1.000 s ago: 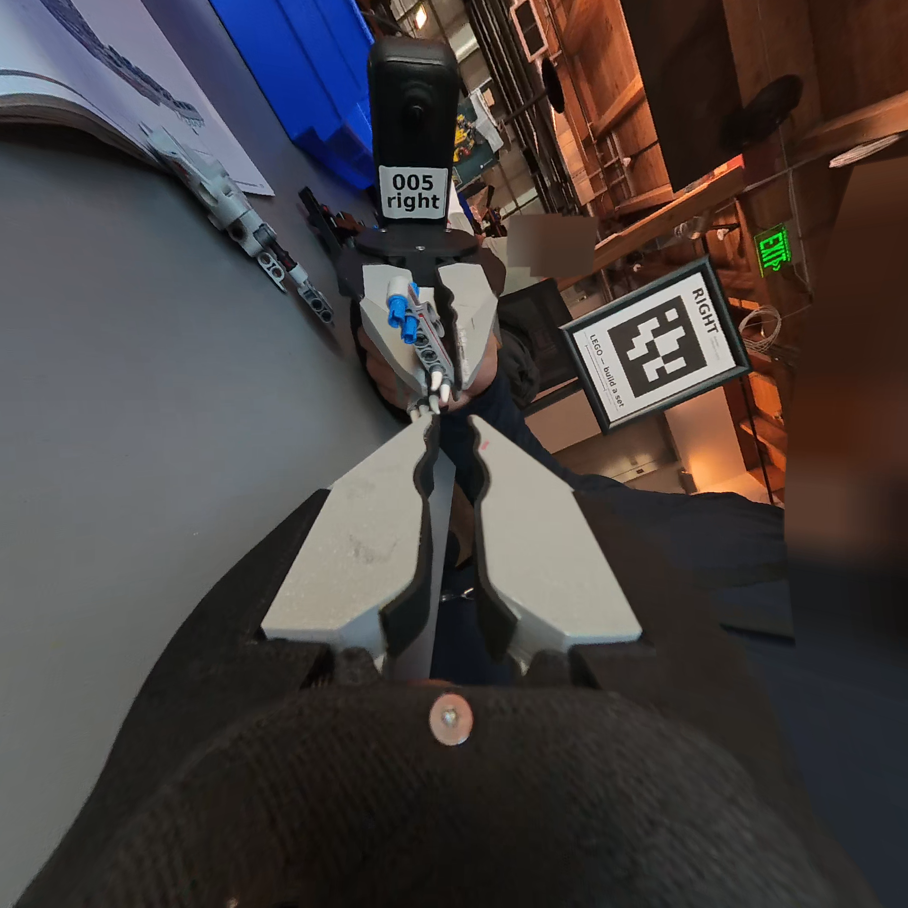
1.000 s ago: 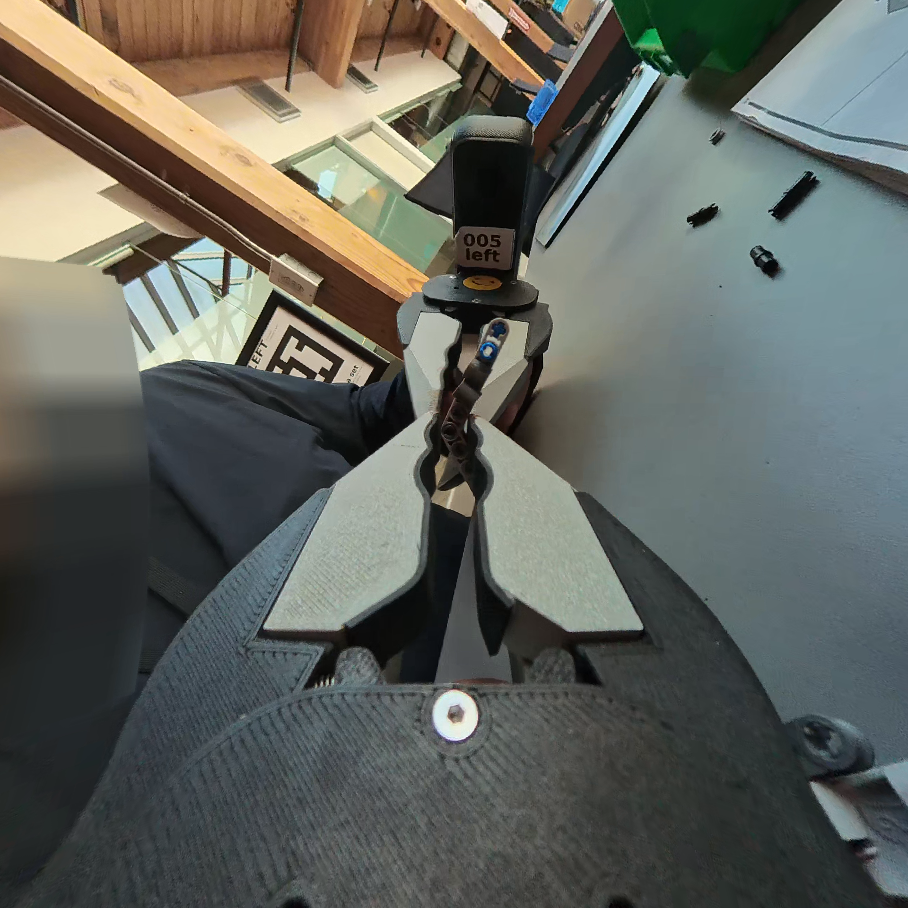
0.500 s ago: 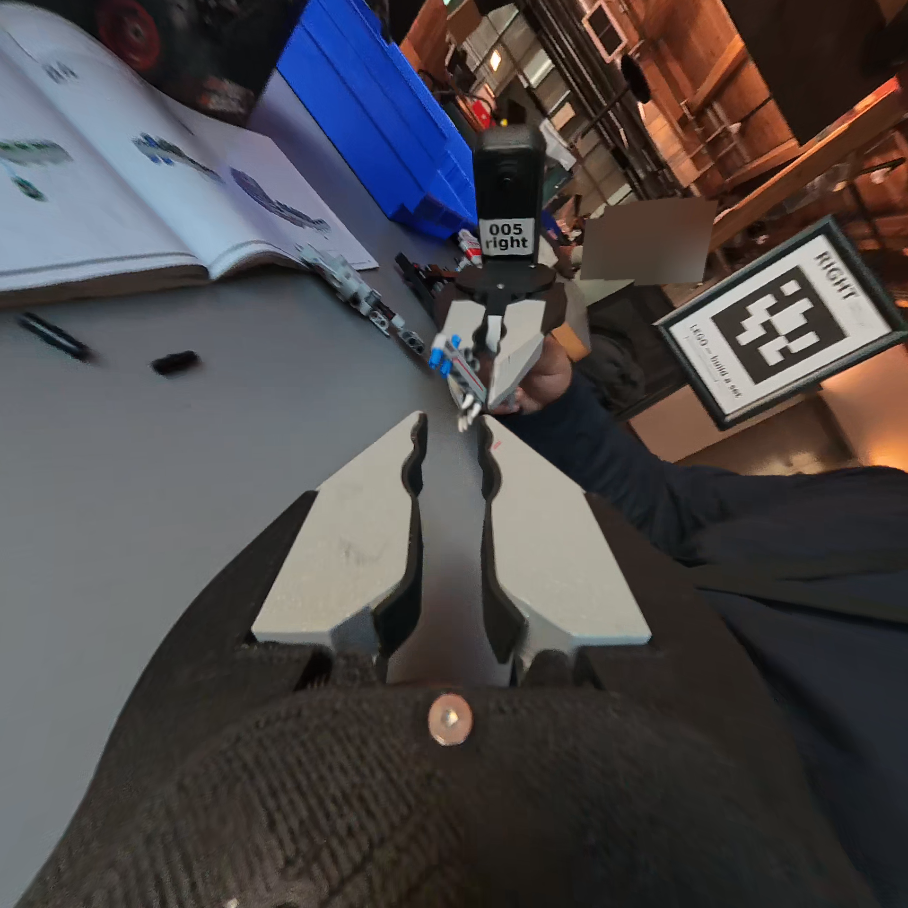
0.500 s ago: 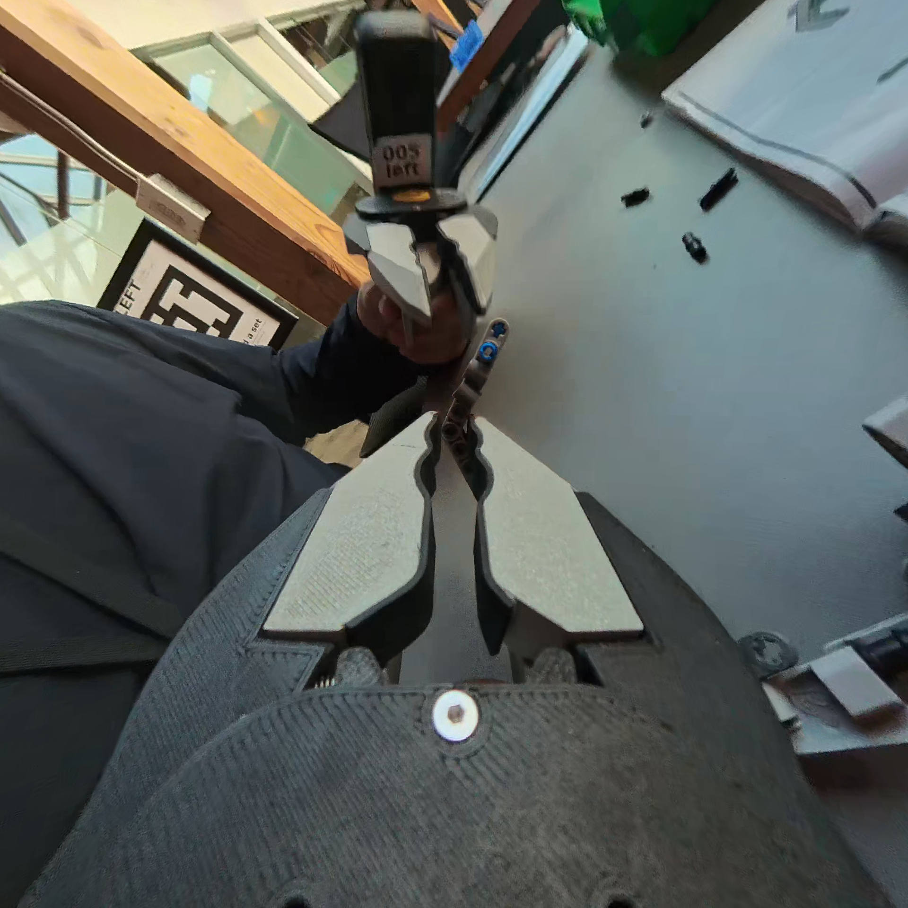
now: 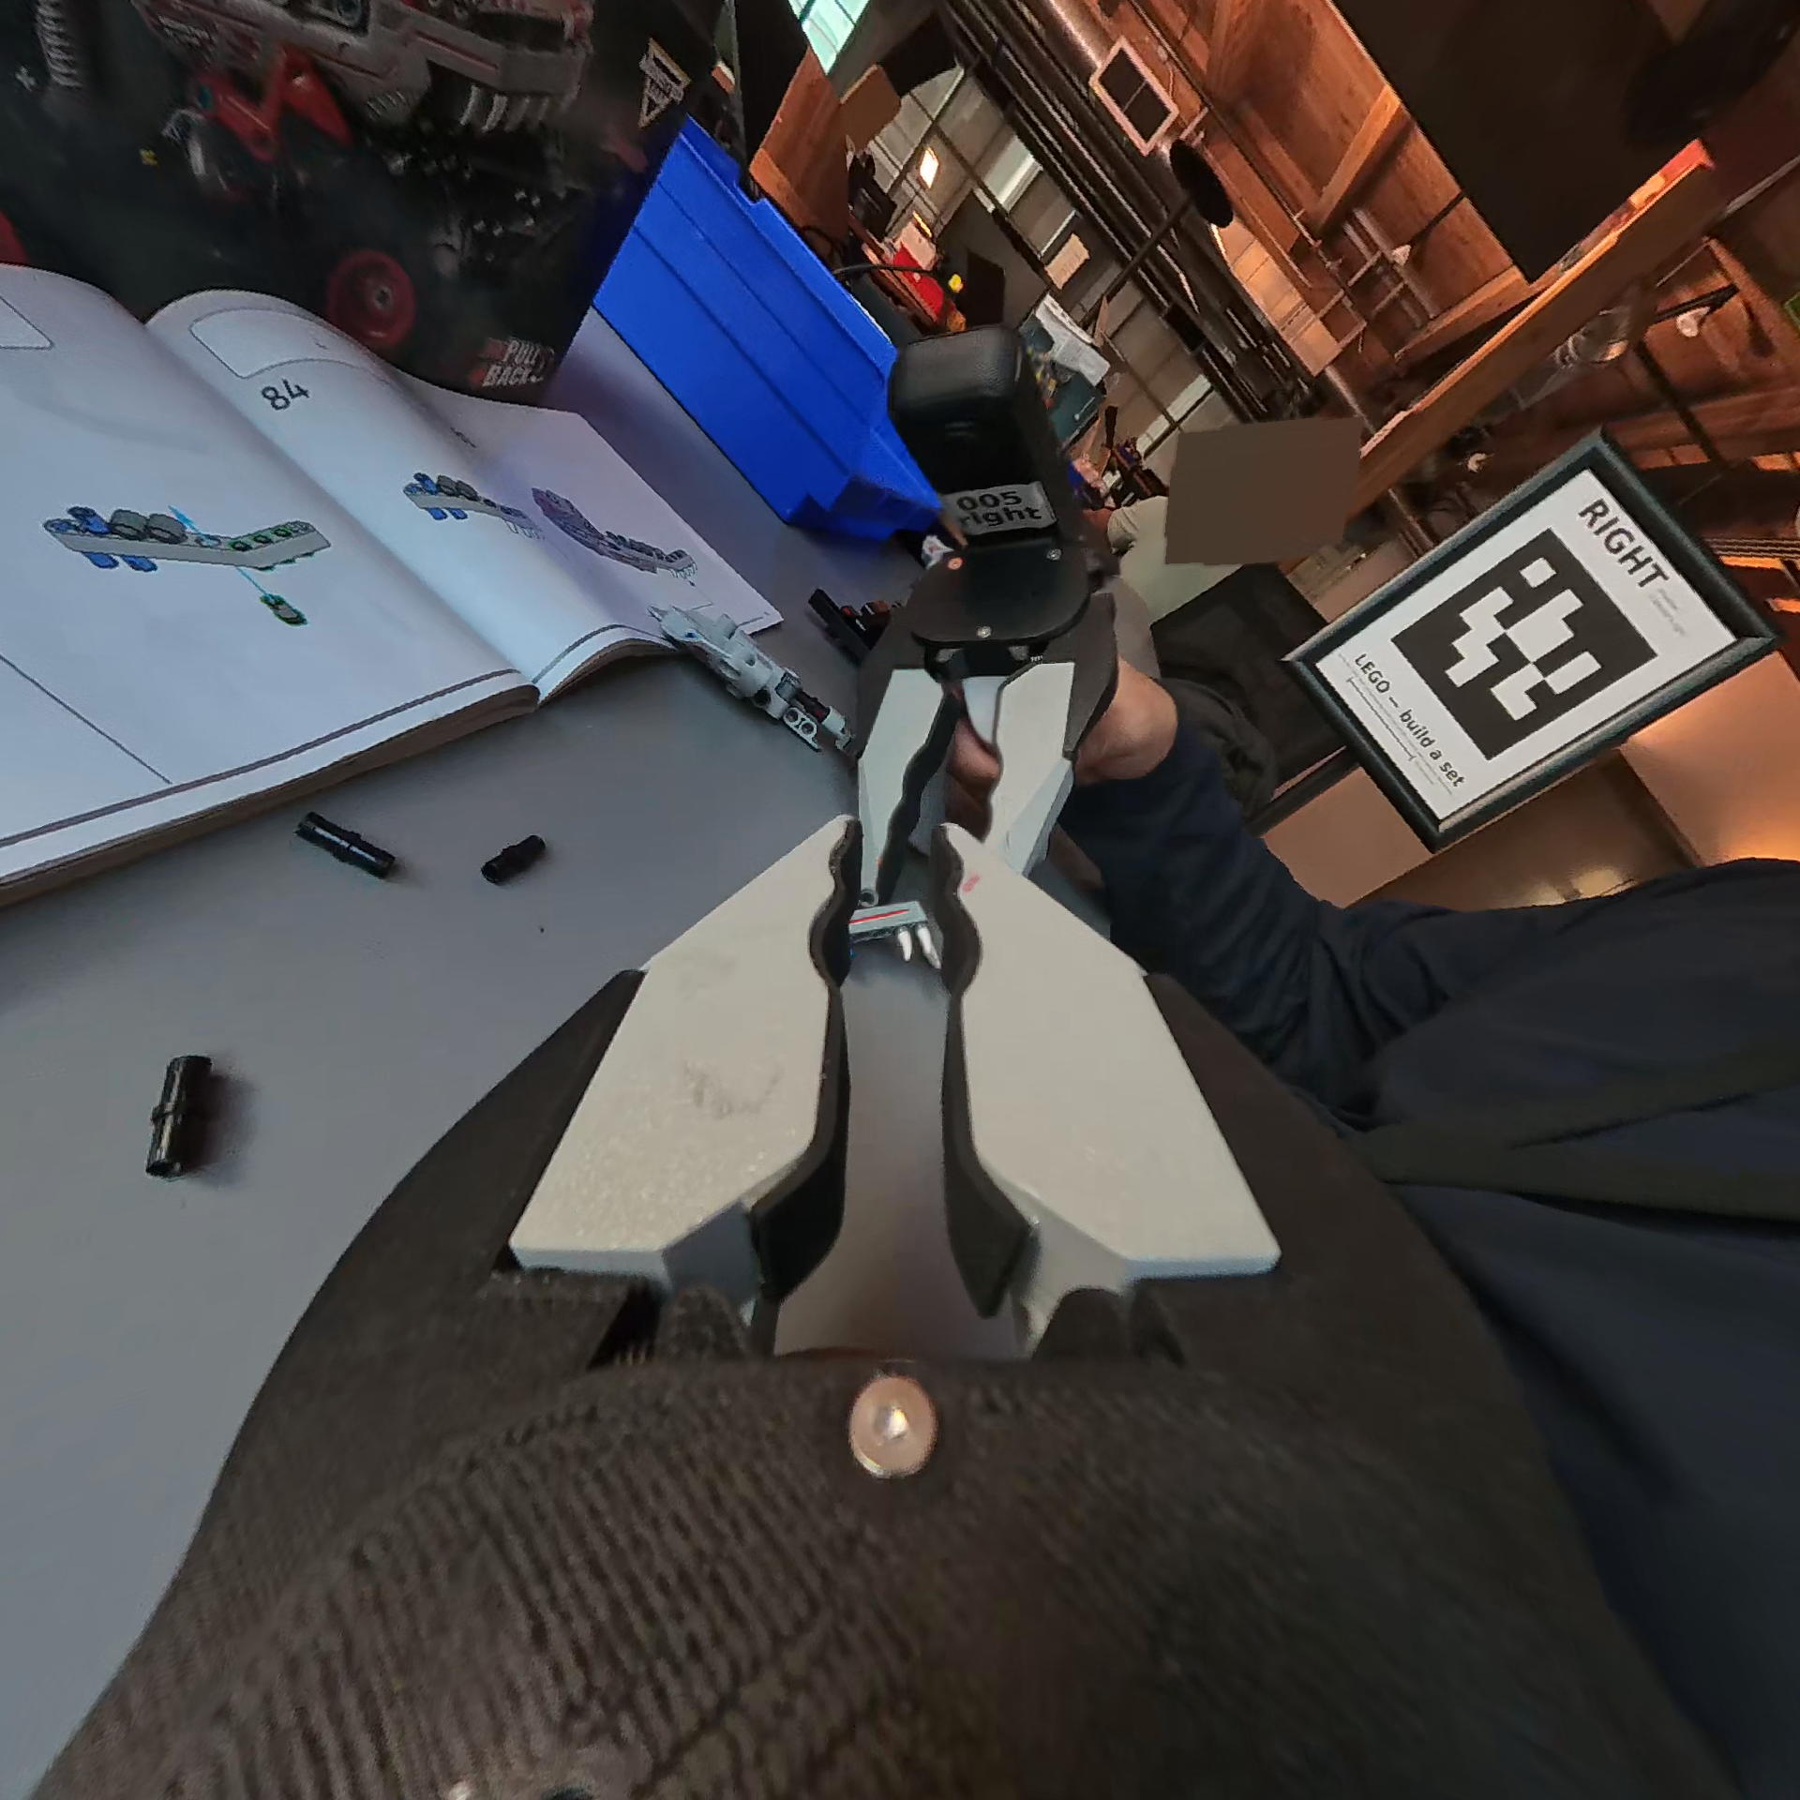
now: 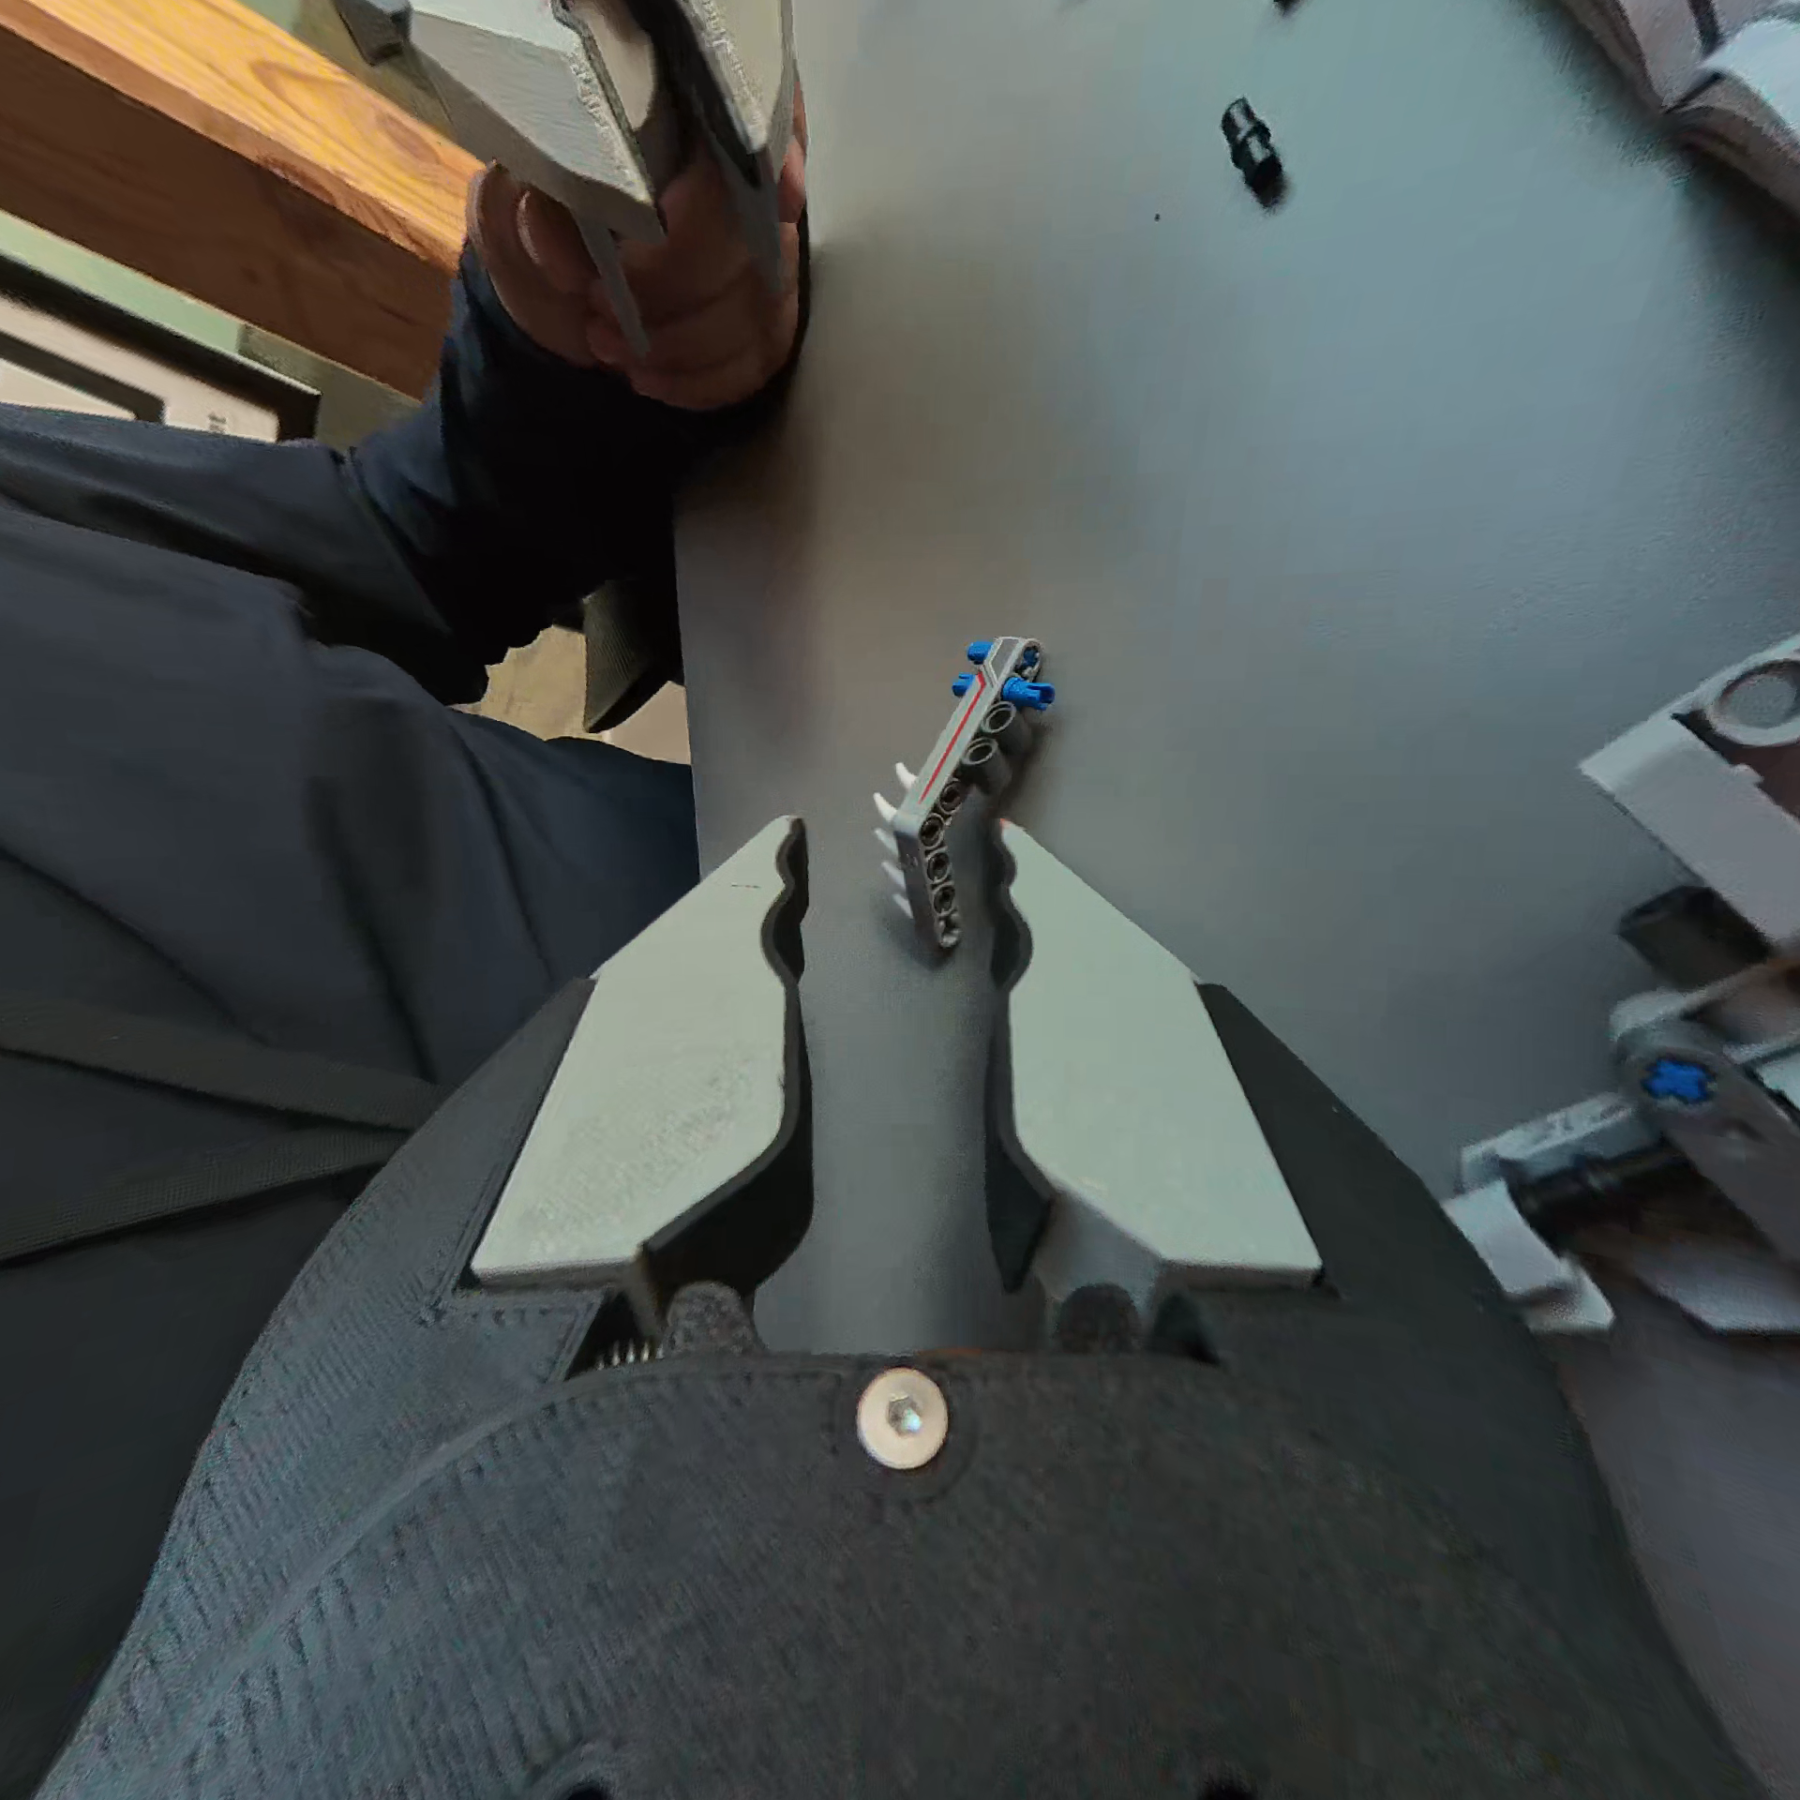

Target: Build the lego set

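A grey lego beam (image 6: 959, 808) with a red stripe, blue pins and white teeth lies on the grey table (image 6: 1266, 487). My right gripper (image 6: 901, 843) is open around it. The beam sits close to the right finger (image 6: 1101, 1071), and the pads do not press on it. In the left wrist view the beam (image 5: 888, 923) shows on the table beyond my left gripper (image 5: 891, 847), which is open and empty. The right gripper's fingers (image 5: 891, 769) point down at the beam there. The left gripper's fingers (image 6: 545, 127) show far off at the top of the right wrist view.
An open instruction booklet (image 5: 243, 584), a blue bin (image 5: 750, 321) and the set's box (image 5: 292, 146) lie at the back left. Loose black pins (image 5: 346, 843) (image 5: 178, 1115) and a grey sub-assembly (image 5: 750, 672) are on the table. A partial build (image 6: 1705, 1120) sits at the right. The left gripper's tips are roughly 11 centimeters from the right gripper's.
A second ago both grippers gripped the beam in the air. The left let go and drew back. The right brought the beam down to the table and opened, so it now lies free.
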